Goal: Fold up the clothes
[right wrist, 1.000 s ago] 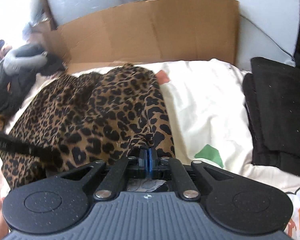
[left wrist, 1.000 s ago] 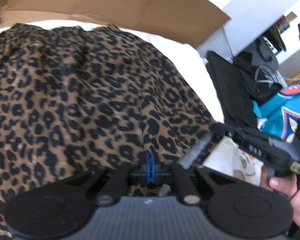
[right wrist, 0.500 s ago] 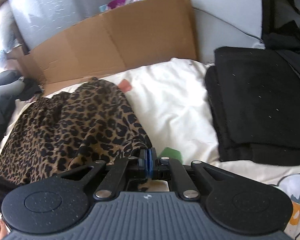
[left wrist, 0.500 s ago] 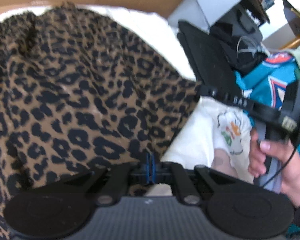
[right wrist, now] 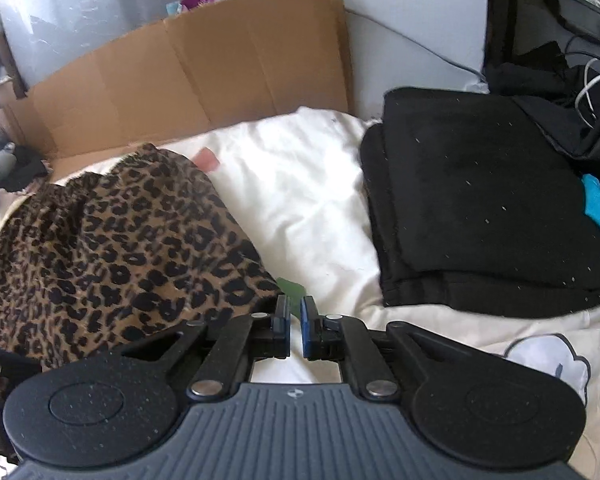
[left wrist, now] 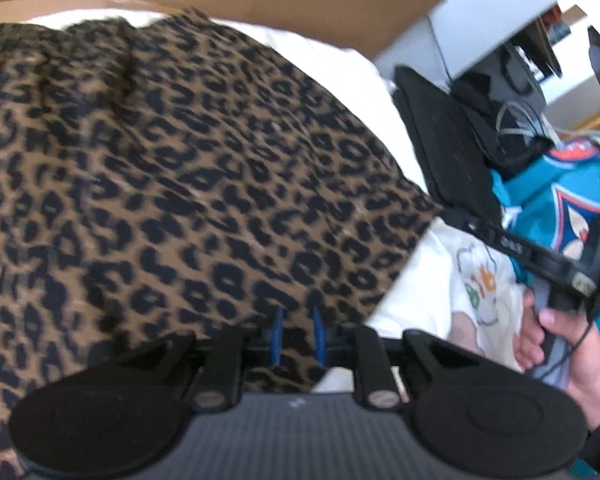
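We see the left gripper (left wrist: 296, 334) with its jaws opening, blue pads apart over the near edge of the leopard-print garment (left wrist: 172, 184), which shows in the gap but is not pinched. The right gripper (right wrist: 295, 326) is likewise opening, nothing between its pads, the garment's corner just left of them. The garment lies spread on the white bedding (right wrist: 300, 200), with a folded black garment (right wrist: 484, 208) to the right and cardboard (right wrist: 204, 76) behind.
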